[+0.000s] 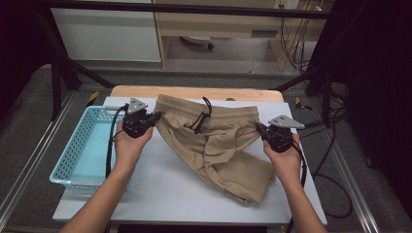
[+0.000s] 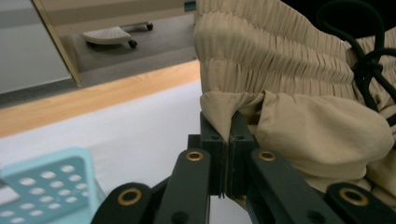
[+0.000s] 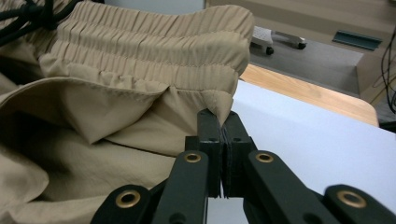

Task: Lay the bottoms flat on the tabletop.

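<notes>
Both forearms reach in; left hand-held gripper (image 1: 156, 117) and right hand-held gripper (image 1: 259, 128) pinch the shorts (image 1: 218, 145) at the waistband corners; best lift evenly, keeping the band taut above the desk (image 1: 165, 189).

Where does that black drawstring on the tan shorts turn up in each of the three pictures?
High view: the black drawstring hangs at the middle of the waistband, between the two tools.
Left gripper view: top right corner.
Right gripper view: top left corner.
Shared landmark: the ribbed elastic waistband of the shorts.
</notes>
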`<state>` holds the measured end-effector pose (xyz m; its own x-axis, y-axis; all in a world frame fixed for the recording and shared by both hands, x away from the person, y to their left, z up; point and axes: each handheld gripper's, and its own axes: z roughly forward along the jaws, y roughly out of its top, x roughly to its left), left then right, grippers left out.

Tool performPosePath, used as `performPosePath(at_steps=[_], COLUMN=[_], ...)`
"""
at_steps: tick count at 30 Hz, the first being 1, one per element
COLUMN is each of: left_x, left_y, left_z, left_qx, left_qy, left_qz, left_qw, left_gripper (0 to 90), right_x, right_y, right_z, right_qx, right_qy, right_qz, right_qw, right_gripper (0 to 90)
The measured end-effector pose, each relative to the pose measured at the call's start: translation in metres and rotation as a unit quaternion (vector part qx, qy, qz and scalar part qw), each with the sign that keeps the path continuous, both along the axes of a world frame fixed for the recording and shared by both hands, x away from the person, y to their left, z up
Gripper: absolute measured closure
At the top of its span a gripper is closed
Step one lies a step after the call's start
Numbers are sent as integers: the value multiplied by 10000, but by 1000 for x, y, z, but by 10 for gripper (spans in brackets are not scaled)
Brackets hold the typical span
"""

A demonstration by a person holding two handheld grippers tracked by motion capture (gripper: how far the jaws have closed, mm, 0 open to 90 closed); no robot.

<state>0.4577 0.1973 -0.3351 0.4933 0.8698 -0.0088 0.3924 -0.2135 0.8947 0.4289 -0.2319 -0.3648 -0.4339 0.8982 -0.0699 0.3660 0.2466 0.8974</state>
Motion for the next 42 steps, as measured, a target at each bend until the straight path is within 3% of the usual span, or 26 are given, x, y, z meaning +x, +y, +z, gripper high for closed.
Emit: performPosePath(at_steps=[4, 10, 17, 19, 26, 30, 34, 42], left_x=[5, 9, 18, 19, 25, 30, 38, 50], left_y=[-1, -21, -45, -50, -57, -55, -52, -45], left_z=[5, -3, -16, -20, -28, -25, -18, 0], left_qx=[-59, -18, -72, -90, -21, 131, -59, -187], left_qy=[81, 153, 296, 258, 266, 28, 44, -18], left_qz=[-54, -182, -285, -255, -198, -215, -94, 61], left_qw=[9999, 9997, 9991, 9993, 9994, 9997, 9999, 9998], left_gripper=[878, 873, 864, 861, 869, 878, 881, 882], right_x=[4, 13, 29, 35, 43, 47, 49, 52], right_y=[5, -11, -31, -34, -34, -34, -31, -24], right_z=[-2, -1, 19, 23, 10, 9, 11, 17], right_qx=[-31, 0, -113, -120, -68, -72, -33, 141], right_qy=[28, 84, -30, -37, 118, 133, 98, 25], right_qz=[6, -240, -556, -638, -667, -696, -684, -675], right_qw=[10000, 9997, 9984, 9979, 9977, 9975, 9976, 9976], right_gripper=[886, 886, 886, 886, 886, 886, 886, 886])
